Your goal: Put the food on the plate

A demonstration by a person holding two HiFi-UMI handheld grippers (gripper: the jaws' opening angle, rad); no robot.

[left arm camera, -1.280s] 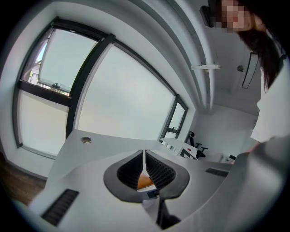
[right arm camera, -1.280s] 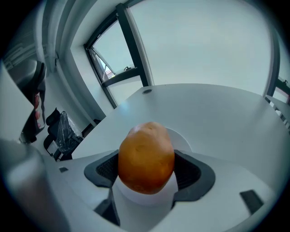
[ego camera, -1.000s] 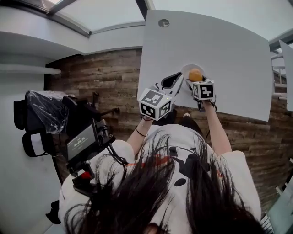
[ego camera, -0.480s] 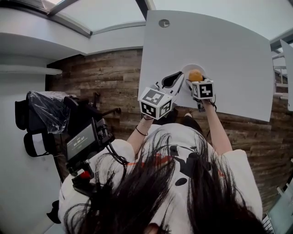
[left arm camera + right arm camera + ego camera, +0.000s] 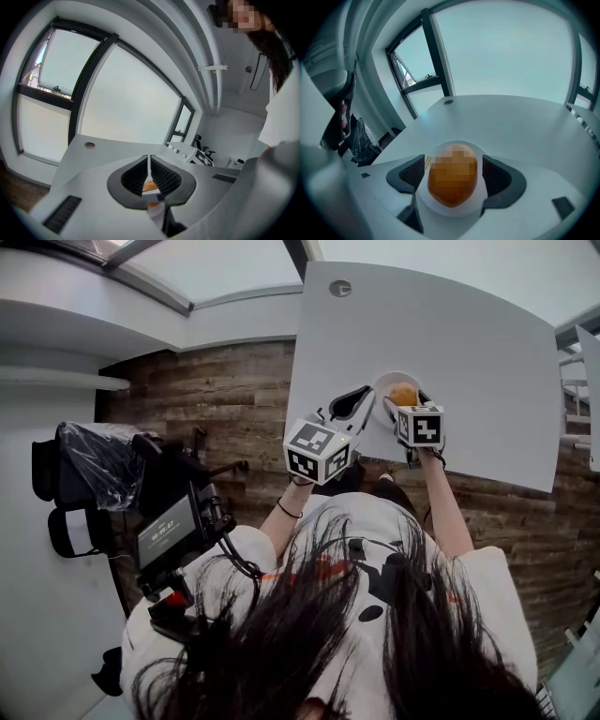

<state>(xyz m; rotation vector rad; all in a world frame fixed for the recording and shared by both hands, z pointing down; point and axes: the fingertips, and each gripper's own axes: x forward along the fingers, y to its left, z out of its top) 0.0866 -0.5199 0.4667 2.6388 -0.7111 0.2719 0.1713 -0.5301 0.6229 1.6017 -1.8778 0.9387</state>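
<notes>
Setting: white bench (image 5: 469, 352) on a wood-plank floor (image 5: 216, 409), with large windows (image 5: 511, 51) behind it. Item 1: round white plate (image 5: 461, 210), flat on the bench near the edge closest to the person. Item 2: food (image 5: 403, 393), one rounded orange piece, lying on the plate; its surface detail cannot be made out. Item 3: right claw (image 5: 457, 171), held low over the plate, jaws spread wide with one on each side of the food and a clear gap on the right side, so it grips nothing. Item 4: left claw (image 5: 149, 168), just beside the plate on its left, jaws pressed together with nothing between them; the food shows past their tips. Item 5: small screen (image 5: 169, 531) on a dark rig, over the floor at the person's left.
</notes>
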